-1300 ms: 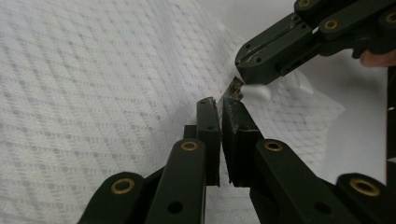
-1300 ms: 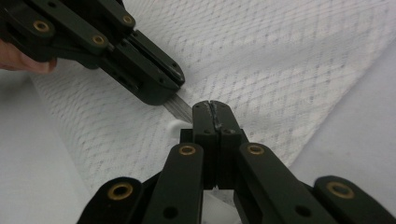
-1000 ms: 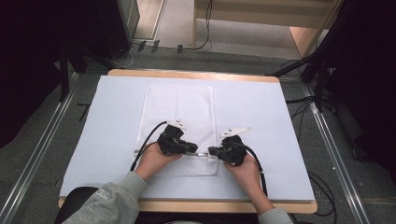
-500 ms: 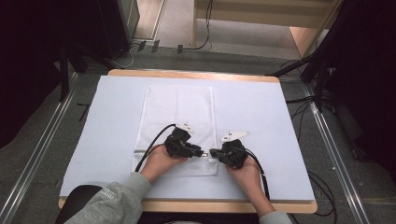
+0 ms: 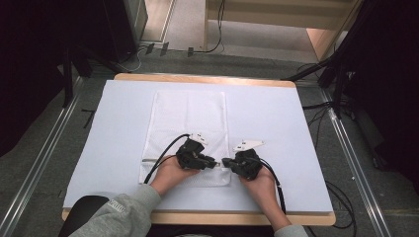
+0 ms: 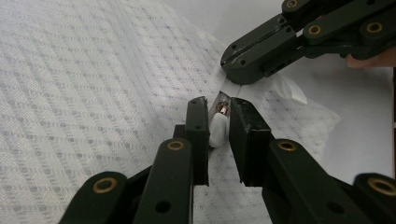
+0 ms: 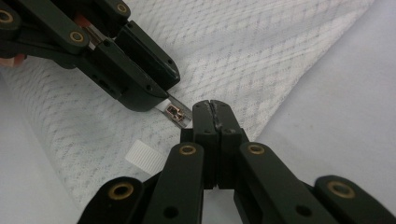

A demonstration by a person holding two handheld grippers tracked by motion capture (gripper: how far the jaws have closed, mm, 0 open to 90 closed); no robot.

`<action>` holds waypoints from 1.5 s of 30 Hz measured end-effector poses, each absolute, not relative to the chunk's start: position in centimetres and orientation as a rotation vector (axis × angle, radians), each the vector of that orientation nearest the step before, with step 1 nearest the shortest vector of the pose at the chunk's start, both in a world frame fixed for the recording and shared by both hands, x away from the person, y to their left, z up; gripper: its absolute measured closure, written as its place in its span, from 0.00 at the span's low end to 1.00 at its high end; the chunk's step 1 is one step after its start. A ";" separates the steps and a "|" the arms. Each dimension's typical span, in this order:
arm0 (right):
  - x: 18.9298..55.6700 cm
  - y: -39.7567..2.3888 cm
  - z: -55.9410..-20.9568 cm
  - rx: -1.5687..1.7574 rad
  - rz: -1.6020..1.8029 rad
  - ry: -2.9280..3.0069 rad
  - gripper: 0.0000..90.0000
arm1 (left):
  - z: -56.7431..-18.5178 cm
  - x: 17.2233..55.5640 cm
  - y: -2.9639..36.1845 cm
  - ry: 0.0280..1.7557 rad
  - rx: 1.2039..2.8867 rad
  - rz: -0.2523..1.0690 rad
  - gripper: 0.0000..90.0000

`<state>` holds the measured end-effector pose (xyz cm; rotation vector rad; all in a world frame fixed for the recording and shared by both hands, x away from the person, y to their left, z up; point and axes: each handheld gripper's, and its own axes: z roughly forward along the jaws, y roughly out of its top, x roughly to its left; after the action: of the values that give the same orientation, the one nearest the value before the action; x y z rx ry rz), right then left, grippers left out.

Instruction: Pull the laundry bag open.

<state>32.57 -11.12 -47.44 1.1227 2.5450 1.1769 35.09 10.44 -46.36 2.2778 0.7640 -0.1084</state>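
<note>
A white mesh zip bag [image 5: 190, 116] lies flat on the white table cover [image 5: 286, 128]. At the bag's near right end, my left gripper [image 5: 215, 162] is shut on the small white zipper pull [image 6: 217, 129]. The metal slider [image 7: 175, 112] shows just past the left gripper's jaw tips. My right gripper [image 5: 226, 163] faces it from the right, tips almost touching. In the left gripper view, the right gripper [image 6: 232, 79] pinches the bag's cloth edge. In the right gripper view, its own jaws [image 7: 211, 106] are closed tight at that edge.
A small white ribbed tag [image 7: 142, 157] sticks out of the bag beside the right gripper. The wooden table edge [image 5: 197, 216] runs along the near side. Metal rails [image 5: 356, 173] and cables [image 5: 341, 217] flank the table on the floor.
Both hands have shifted slightly right and nearer. The left gripper has closed in on the right one along the bag's near end.
</note>
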 end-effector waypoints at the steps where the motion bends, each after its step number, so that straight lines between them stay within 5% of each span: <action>1: 32.6 -11.1 -47.4 1.123 1.178 2.544 1.00 | -46.3 35.1 10.5 0.761 2.270 -0.117 0.88; 15: 32.5 -11.1 -47.5 1.117 1.180 2.538 1.00 | -46.8 35.0 10.0 0.769 2.258 -0.157 0.97; 20: 32.5 -11.1 -47.5 1.106 1.178 2.540 1.00 | -47.1 35.7 10.4 0.812 2.212 -0.257 0.98; 45: 32.3 -11.2 -47.7 1.089 1.188 2.527 1.00 | -46.3 36.5 11.8 0.841 2.256 -0.310 0.98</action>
<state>32.26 -11.22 -47.68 1.0891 2.5275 1.1880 36.51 11.80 -46.25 2.2555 0.8410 -0.3099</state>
